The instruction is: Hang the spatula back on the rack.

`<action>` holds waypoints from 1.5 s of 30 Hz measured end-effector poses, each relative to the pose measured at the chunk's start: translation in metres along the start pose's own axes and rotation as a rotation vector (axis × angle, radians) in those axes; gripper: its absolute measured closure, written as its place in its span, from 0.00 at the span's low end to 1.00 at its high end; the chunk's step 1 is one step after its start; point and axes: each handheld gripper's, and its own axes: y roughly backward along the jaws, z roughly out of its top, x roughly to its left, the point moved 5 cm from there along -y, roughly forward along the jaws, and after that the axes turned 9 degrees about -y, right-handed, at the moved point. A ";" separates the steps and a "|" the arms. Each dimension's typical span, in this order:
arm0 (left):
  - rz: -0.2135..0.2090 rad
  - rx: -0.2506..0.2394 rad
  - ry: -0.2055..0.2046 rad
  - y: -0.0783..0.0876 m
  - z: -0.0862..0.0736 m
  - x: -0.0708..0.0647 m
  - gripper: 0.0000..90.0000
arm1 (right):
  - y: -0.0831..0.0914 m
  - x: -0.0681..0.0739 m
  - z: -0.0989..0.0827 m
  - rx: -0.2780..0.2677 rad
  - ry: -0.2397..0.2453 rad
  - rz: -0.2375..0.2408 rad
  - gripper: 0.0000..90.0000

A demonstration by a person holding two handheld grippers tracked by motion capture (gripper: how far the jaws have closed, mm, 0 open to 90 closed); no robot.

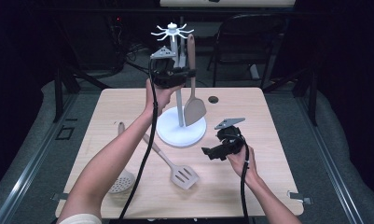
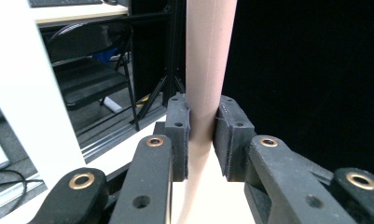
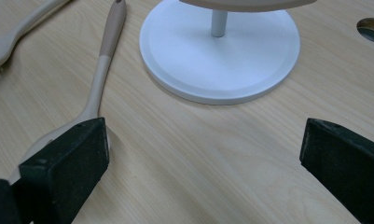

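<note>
At table centre: a white utensil stand (image 1: 181, 126) is set, its round base on the wooden table (image 1: 250, 186) and its post rising to a hook crown (image 1: 172, 31) at 12 o'clock from the base.
Left gripper (image 1: 171, 74): it is held high beside the post, well above the tabletop; its jaws are pinched on the handle of a beige solid turner (image 1: 194, 105).
Grip detail: in the left gripper view the pads (image 2: 177, 135) are pressed against both sides of the handle (image 2: 208, 70), which runs upright between them.
Solid turner: it is held upright, blade down, the blade over the stand base at about 3 o'clock from the post; whether the blade touches the base cannot be told.
Right gripper (image 1: 217, 151): it is held low over the table at about 4 o'clock from the stand base, with its jaws spread wide and nothing between them.
Slotted turner (image 1: 177, 170): it is laid flat on the table at 6 o'clock from the base, handle pointing toward 10 o'clock.
Skimmer (image 1: 121, 179): it is laid at 8 o'clock from the base, partly covered by the left forearm.
Right gripper view: the stand base (image 3: 219, 56) is seen ahead, with a spoon-like utensil (image 3: 100, 74) beside the left jaw.
</note>
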 end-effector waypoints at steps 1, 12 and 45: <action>0.003 0.001 0.003 0.000 0.000 0.000 0.85 | 0.000 0.000 0.000 0.003 0.001 0.000 0.01; 0.017 -0.004 0.022 0.003 -0.004 0.007 0.85 | -0.001 0.000 -0.001 0.012 0.003 0.001 0.01; 0.085 -0.024 -0.003 0.014 -0.015 0.009 0.71 | -0.007 0.001 -0.004 0.046 0.020 0.003 0.02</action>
